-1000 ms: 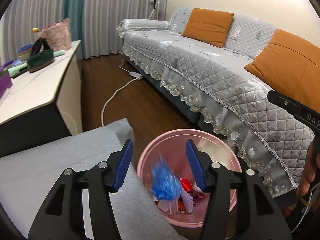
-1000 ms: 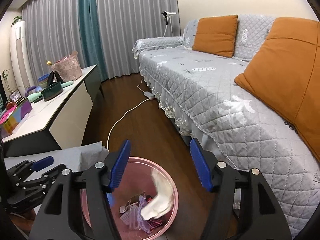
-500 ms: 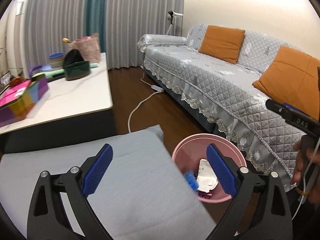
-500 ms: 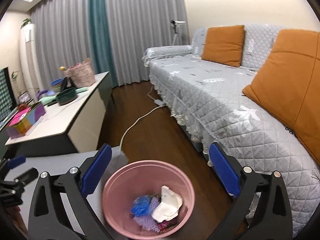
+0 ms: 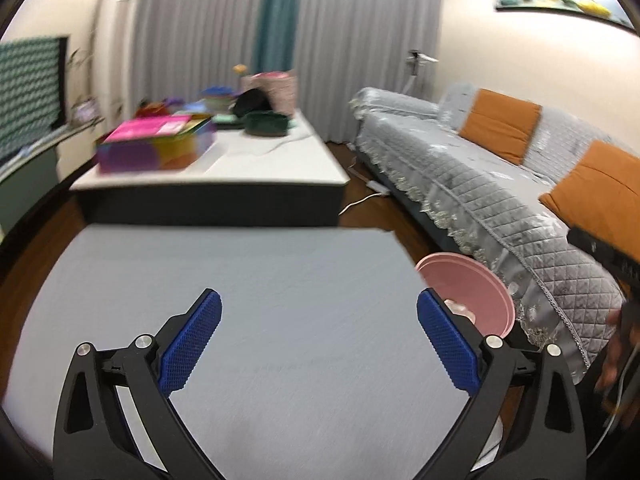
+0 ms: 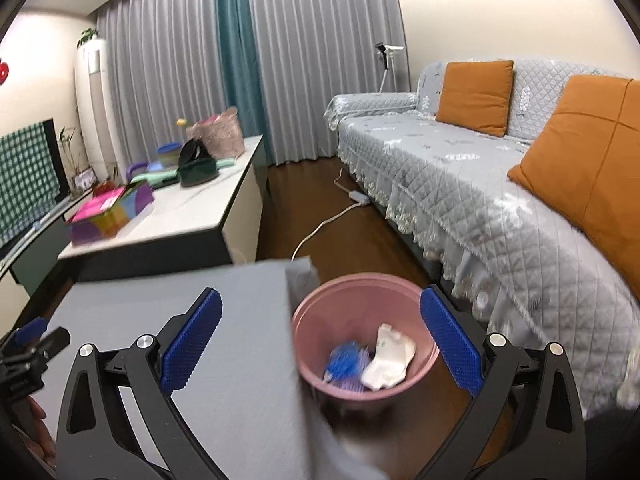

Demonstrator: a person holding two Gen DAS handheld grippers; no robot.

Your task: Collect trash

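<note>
A pink bin [image 6: 362, 344] stands on the wood floor between a grey-covered table [image 6: 224, 344] and the sofa. Inside it lie a blue fuzzy scrap [image 6: 346, 362], a crumpled white wrapper [image 6: 390, 360] and some purple bits. My right gripper [image 6: 320, 344] hangs open above the bin's near-left rim with nothing between its fingers. My left gripper [image 5: 318, 344] stands wide open over the bare grey tabletop [image 5: 240, 280], empty. In the left wrist view the bin [image 5: 468, 288] shows beside the table's right edge, partly hidden by the right finger.
A low white table [image 6: 176, 216] behind carries a colourful box [image 6: 110, 214], a dark green basket [image 6: 198, 170] and a pink bag [image 6: 218, 132]. A grey quilted sofa [image 6: 480, 184] with orange cushions fills the right. A white cable [image 6: 324, 224] runs across the floor.
Both grippers opened wide, dropping the blue scrap and white wrapper into the bin. The left gripper swung left and back over the grey table; the right one drew back from the bin.
</note>
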